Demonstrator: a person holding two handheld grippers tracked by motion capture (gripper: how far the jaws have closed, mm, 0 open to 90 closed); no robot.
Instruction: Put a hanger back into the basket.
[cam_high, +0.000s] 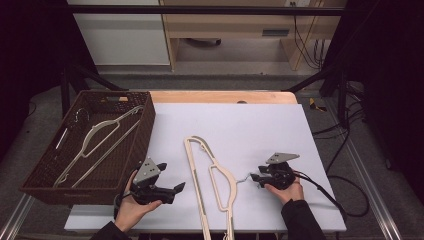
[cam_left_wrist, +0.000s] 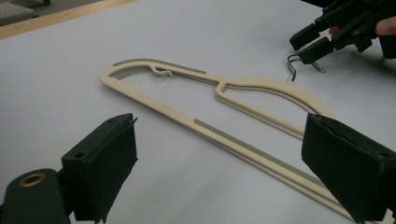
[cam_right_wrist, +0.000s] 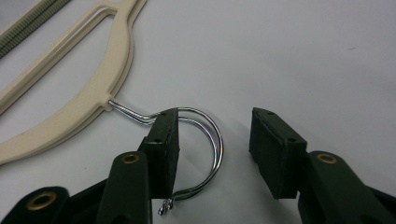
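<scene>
Straddling the chrome wire hook (cam_right_wrist: 212, 140) of a cream plastic hanger (cam_high: 212, 180), the right gripper (cam_high: 256, 177) has its jaws spread apart; in the right gripper view the hook's curve lies on the white table cover (cam_high: 260, 130) between the two pads, close against one pad and apart from the other, so nothing is pinched. A hand (cam_high: 285, 191) holds this gripper from below, and its cable (cam_high: 325, 192) trails off toward the table's right edge.

From that hook the hanger spreads leftward. Its long axis runs roughly front to back across the table: the straight bar goes from the near edge up toward the middle of the cover, leaning slightly left at its far end, while the hook points right, toward the right gripper. Grey ribbed strips (cam_left_wrist: 254, 151) sit along the bar and one shoulder. In the right gripper view it looks like two hangers stacked, with doubled wire at the hook.

Left of the hanger, the left gripper (cam_high: 172, 192) is held in the other hand (cam_high: 131, 210) near the front edge, jaws wide open and empty, aimed across the hanger.

Farther left, a dark brown wicker basket (cam_high: 45, 170) overhangs the table's left side and holds another pale hanger (cam_high: 95, 142), lying diagonally with its hook toward the far corner.
</scene>
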